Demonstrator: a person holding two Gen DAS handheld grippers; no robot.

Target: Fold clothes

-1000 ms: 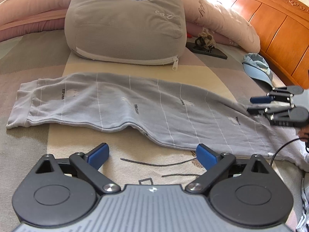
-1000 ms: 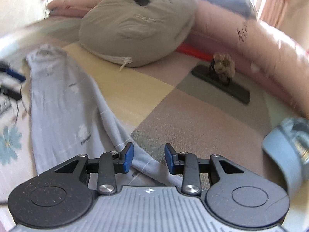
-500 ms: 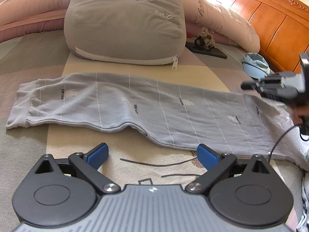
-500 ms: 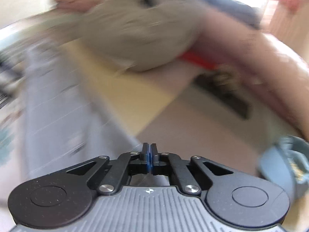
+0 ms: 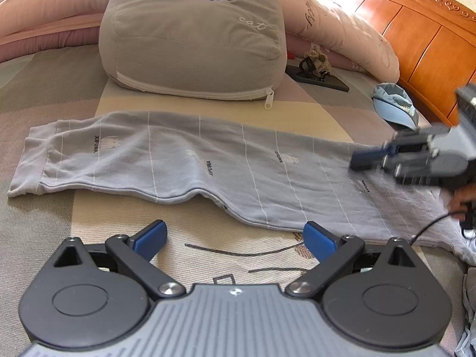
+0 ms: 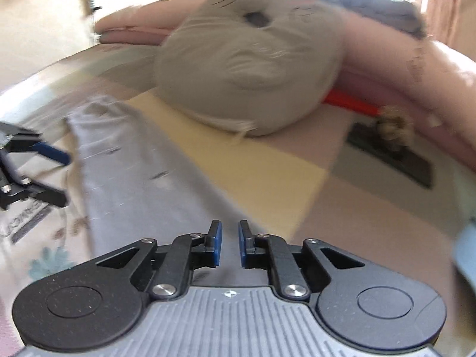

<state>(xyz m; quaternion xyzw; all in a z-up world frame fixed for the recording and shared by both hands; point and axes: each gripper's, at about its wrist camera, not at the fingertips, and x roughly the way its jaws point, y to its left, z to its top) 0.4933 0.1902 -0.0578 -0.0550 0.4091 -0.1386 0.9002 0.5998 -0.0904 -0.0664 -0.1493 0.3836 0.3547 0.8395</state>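
Bed [image 5: 74,232] bears limp grey cloth [image 5: 208,160] ahead of left gripper [image 5: 235,238], fingers wide; right gripper [image 6: 227,244] just reopening, empty; pinch corners.

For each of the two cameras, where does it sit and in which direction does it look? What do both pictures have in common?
Left wrist view: sits on the left gripper, jaws wide open, looking down across the long pale grey striped garment toward the big grey cat-face cushion; the right gripper and part of a hand show at right.
Right wrist view: sits on the right gripper, jaws just opening, nothing between them, looking along the garment; the left gripper shows at left.
Shared: garment, cushion, the flat black slab, each other's gripper.
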